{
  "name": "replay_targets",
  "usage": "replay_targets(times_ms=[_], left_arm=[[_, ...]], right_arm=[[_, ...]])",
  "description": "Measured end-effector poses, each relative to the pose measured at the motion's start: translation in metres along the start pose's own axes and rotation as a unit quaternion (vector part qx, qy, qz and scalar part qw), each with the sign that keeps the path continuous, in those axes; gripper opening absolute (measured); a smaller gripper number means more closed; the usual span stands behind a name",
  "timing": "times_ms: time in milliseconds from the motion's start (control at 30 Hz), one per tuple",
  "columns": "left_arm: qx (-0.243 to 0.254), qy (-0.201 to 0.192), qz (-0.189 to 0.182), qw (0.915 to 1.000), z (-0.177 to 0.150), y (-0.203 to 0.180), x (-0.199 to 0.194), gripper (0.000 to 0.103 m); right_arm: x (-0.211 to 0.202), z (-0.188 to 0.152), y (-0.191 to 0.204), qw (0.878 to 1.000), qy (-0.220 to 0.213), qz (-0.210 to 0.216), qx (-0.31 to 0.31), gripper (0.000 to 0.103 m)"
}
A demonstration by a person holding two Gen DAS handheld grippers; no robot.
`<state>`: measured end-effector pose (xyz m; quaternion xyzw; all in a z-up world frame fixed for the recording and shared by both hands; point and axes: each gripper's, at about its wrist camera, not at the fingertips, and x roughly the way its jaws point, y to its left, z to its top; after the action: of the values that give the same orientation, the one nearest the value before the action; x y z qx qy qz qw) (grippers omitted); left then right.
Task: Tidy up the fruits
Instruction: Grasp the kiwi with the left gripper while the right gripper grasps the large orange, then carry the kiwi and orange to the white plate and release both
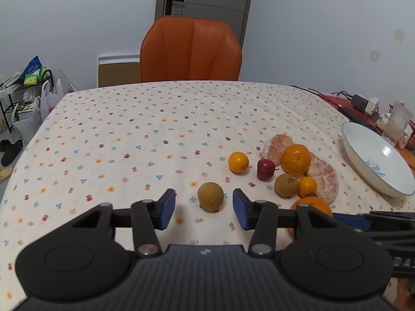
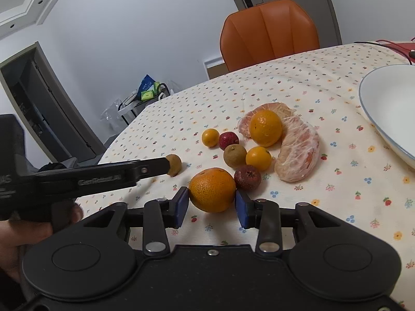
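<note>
My left gripper (image 1: 203, 208) is open, its blue pads on either side of a brown longan (image 1: 210, 196) on the flowered tablecloth, not touching it. My right gripper (image 2: 211, 207) is shut on a large orange (image 2: 212, 189), pads against both sides. Beyond lie another orange (image 2: 265, 128), two peeled pomelo pieces (image 2: 298, 153), two small kumquats (image 2: 258, 158), a second longan (image 2: 234, 155) and two red hawthorn fruits (image 2: 247, 177). A white bowl (image 2: 389, 108) stands empty at the right.
An orange chair (image 1: 190, 49) stands behind the table's far edge. A glass (image 1: 396, 123), chargers and cables sit at the far right. Bags and a rack (image 1: 26, 98) stand on the floor at left.
</note>
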<state>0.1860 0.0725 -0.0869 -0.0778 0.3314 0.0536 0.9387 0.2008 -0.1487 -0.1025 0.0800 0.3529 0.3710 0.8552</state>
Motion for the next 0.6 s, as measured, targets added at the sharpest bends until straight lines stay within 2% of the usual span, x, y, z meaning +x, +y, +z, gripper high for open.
replay_targets(times_ms=[233, 400, 500, 600], left_arm=[[0.013, 0.0, 0.007, 0.9999, 0.0, -0.007, 0.014, 0.04], [0.017, 0.0, 0.009, 0.9998, -0.002, -0.008, 0.021, 0.023], [0.007, -0.003, 0.001, 1.0, -0.002, -0.007, 0.016, 0.023], [0.019, -0.018, -0.009, 0.9996, -0.002, -0.015, 0.004, 0.023]], right_arm=[[-0.012, 0.0, -0.01, 1.0, -0.013, 0.001, 0.013, 0.037], [-0.02, 0.0, -0.015, 1.0, -0.021, -0.005, 0.018, 0.037], [-0.025, 0.0, -0.018, 0.999, -0.027, -0.008, 0.022, 0.037], [-0.032, -0.001, -0.021, 0.999, -0.04, -0.014, 0.027, 0.037]])
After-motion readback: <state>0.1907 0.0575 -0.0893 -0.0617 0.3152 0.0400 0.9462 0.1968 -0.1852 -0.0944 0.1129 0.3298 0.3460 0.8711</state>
